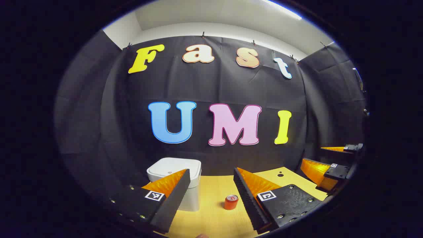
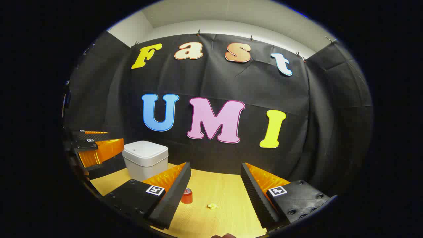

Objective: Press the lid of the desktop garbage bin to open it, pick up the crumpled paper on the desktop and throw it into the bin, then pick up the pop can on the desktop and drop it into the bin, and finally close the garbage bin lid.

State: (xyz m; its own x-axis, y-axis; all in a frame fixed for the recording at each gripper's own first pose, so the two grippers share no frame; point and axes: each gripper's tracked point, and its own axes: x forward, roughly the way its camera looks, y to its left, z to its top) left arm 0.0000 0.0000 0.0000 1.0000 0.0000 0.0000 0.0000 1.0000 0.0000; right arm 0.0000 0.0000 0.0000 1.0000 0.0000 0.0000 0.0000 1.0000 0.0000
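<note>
A white desktop garbage bin [image 1: 185, 178] stands at the back left of the wooden table with its lid [image 2: 145, 149] down. A small red pop can [image 1: 231, 202] stands upright on the table to the bin's right, also seen as the pop can [image 2: 187, 196] in the right gripper view. A small yellow crumpled paper [image 2: 212, 206] lies right of the can. My left gripper [image 1: 211, 173] hovers open above the table, short of the bin and can. My right gripper [image 2: 215, 167] is open too, held above the near side of the table. Nothing sits between either pair of fingers.
The wooden table [image 2: 218, 188] reaches back to the black cloth wall. The right gripper [image 1: 327, 165] shows at the right edge of the left gripper view, and the left gripper [image 2: 96, 148] at the left edge of the right gripper view, near the bin.
</note>
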